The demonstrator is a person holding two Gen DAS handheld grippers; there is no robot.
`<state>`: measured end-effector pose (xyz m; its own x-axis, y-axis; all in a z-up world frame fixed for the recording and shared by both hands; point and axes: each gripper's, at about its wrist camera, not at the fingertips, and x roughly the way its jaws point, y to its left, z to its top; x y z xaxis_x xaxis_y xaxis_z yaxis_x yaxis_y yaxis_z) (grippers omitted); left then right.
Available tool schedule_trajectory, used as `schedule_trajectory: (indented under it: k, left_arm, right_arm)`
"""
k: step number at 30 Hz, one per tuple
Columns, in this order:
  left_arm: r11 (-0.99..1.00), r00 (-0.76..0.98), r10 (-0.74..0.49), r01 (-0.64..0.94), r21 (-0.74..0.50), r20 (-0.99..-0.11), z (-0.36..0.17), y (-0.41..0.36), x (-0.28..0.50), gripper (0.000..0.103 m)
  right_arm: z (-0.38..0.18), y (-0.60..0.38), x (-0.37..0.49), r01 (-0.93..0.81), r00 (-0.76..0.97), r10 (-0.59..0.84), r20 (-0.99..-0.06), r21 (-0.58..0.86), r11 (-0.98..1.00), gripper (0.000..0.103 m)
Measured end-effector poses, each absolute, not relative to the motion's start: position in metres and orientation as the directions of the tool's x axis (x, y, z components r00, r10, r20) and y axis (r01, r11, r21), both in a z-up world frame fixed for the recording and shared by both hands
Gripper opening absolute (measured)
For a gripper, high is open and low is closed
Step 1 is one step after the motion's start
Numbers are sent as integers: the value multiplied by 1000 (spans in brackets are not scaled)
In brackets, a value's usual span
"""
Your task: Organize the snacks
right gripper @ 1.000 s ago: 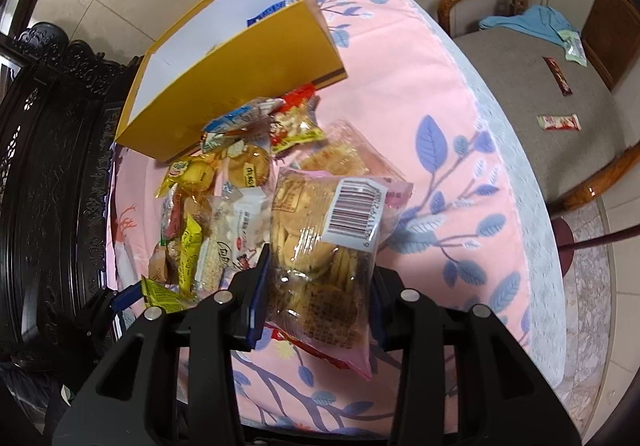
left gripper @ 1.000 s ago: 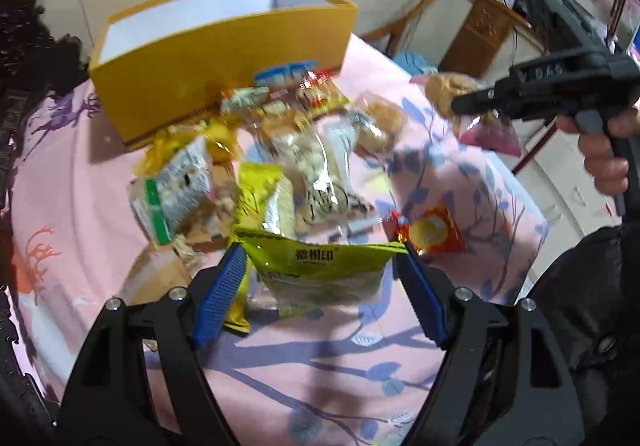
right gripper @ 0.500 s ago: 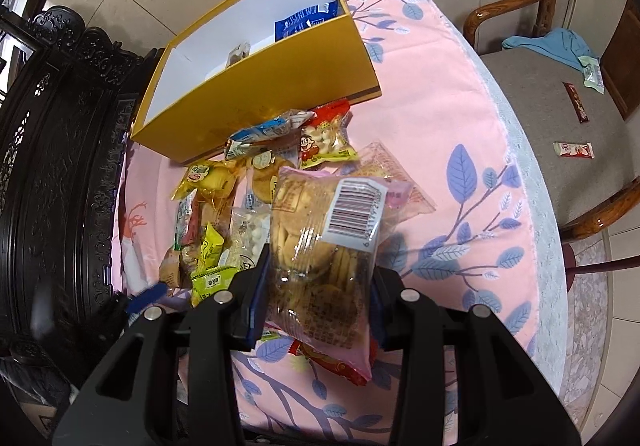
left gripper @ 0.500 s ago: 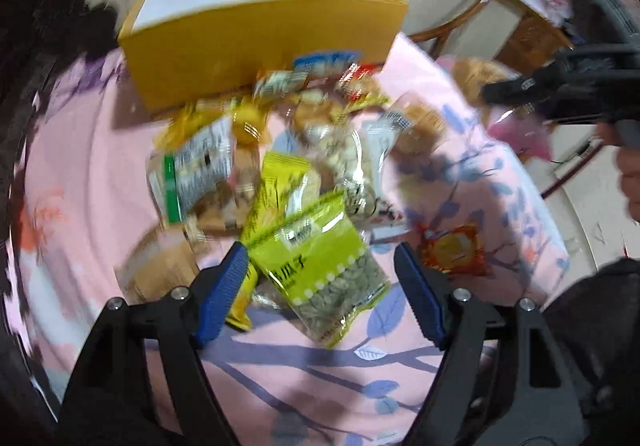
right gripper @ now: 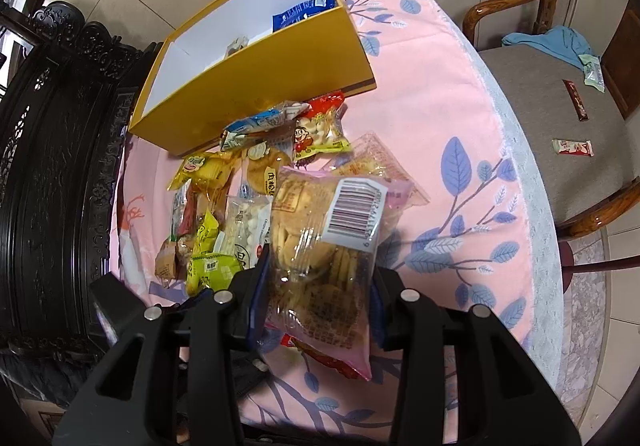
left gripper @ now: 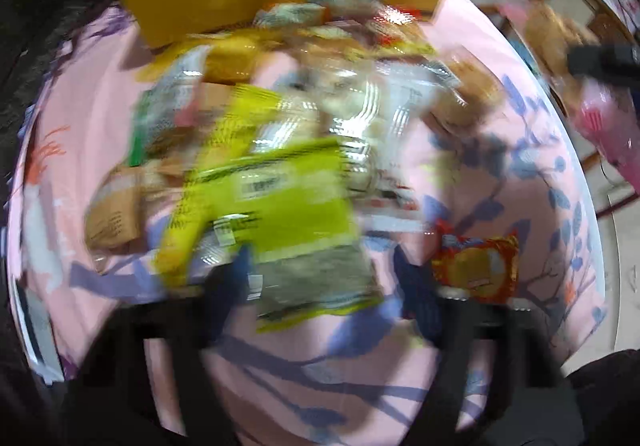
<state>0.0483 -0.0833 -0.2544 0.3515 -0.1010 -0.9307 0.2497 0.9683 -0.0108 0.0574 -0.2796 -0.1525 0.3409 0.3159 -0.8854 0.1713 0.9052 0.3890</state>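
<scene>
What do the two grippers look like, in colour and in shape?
The right gripper has black plastic arms with cut-out slots, silver round screws and blue pads on the fingers. The left gripper is blurred; it also looks black with blue pads. No cables or sleeves show.

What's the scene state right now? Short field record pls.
surface: round table with pink floral cloth
container: yellow box, open top, a blue packet inside
loose snacks: pile on the cloth in front of the box
right gripper: shut on biscuit bag, held above the table
left gripper: open, green seed packet between the fingers; view blurred
</scene>
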Motion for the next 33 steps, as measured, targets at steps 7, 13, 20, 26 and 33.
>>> schedule_trajectory:
  k: [7, 13, 20, 26, 33]
  left_arm:
    - [979, 266, -165, 164, -124, -950, -254, -48, 34, 25]
    - [987, 304, -93, 152, -49, -948, -257, -82, 53, 84]
    - [989, 368, 13, 133, 66, -930, -260, -88, 50, 57]
    - [979, 385, -10, 193, 70, -923, -248, -78, 24, 40]
    - [953, 449, 169, 151, 261, -878, -253, -78, 21, 73]
  right_arm:
    - [-155, -276, 55, 150, 327, 342, -881, 405, 902, 41]
    - [-156, -278, 52, 142, 321, 348, -881, 408, 902, 41]
    - [-155, -292, 50, 161, 332, 348, -877, 416, 895, 41]
    - [-160, -287, 52, 150, 317, 370, -873, 432, 890, 41]
    - [-162, -282, 49, 132, 303, 395, -867, 448, 884, 42]
